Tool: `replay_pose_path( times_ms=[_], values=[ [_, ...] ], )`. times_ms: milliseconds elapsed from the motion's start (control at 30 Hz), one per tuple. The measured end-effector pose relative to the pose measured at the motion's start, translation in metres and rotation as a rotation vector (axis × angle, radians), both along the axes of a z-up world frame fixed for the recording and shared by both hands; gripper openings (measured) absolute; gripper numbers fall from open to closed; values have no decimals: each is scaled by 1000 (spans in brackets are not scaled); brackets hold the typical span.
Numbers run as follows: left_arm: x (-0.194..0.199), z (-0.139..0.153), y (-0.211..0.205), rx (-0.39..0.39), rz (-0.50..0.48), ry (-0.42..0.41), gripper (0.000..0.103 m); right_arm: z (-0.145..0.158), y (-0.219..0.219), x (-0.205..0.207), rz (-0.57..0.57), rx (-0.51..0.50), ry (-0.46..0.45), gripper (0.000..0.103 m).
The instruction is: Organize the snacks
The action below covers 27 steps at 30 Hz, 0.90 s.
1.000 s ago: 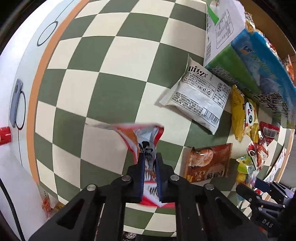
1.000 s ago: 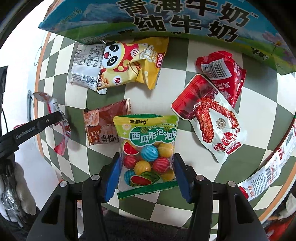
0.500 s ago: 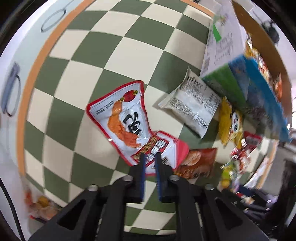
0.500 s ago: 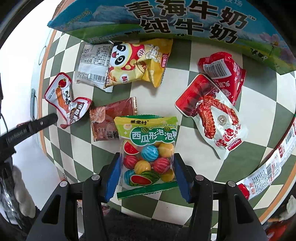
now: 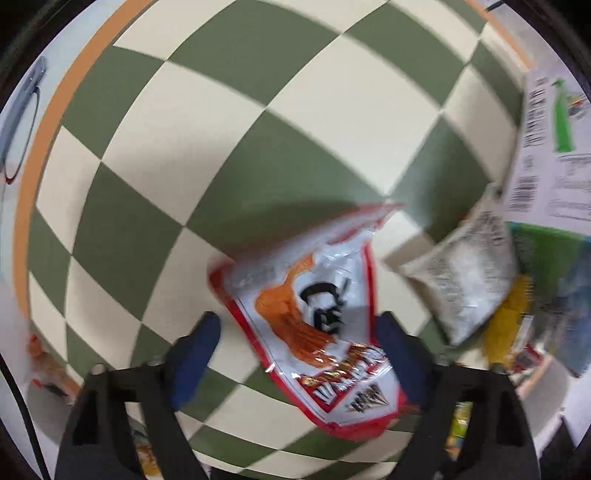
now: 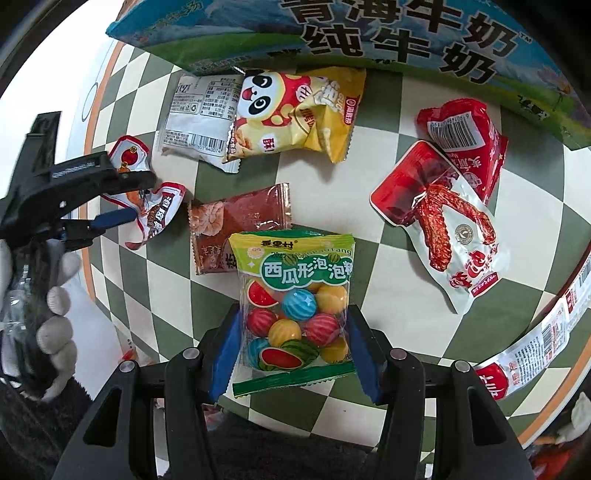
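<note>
My left gripper (image 5: 297,343) is open, its blue pads wide apart either side of a red and white snack packet (image 5: 321,325) that lies on the checked tablecloth. The same packet (image 6: 147,199) shows in the right wrist view, partly under the left gripper (image 6: 129,197). My right gripper (image 6: 291,347) is open, its pads either side of a bag of watermelon gum balls (image 6: 295,306) flat on the cloth.
A white biscuit packet (image 6: 195,118), a yellow panda packet (image 6: 295,110), a brown packet (image 6: 236,221) and red meat packets (image 6: 439,218) lie around. A blue and green milk carton box (image 6: 369,33) stands behind them. The table's orange edge (image 5: 26,206) is at the left.
My left gripper lowered the red and white packet onto the cloth, opened and let it go. The right gripper has stayed still around the gum ball bag.
</note>
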<state>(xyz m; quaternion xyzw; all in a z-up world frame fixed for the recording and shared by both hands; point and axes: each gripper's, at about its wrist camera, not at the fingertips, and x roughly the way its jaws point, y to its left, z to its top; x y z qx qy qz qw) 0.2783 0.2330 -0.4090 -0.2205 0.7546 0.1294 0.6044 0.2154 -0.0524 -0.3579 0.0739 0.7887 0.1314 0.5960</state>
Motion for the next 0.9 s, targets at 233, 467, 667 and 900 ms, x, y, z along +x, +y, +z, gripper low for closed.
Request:
replay_pose_path(
  times_ms=[233,467,667,900],
  values=[
    [4,-9,-21,57,-12,23,88,-2,-5,1,-2,-3,2,58],
    [0,13,-67,53,-93,-33,49,-6,-6,-3,-6,-5,4,58],
    [-10,34,-97,53,-198,-65,15,0,-10,-1,-14,2,-9,57],
    [-34,28,-100,13,-154,-55,6,6,-16,1,-22,1,-18,57]
  ],
)
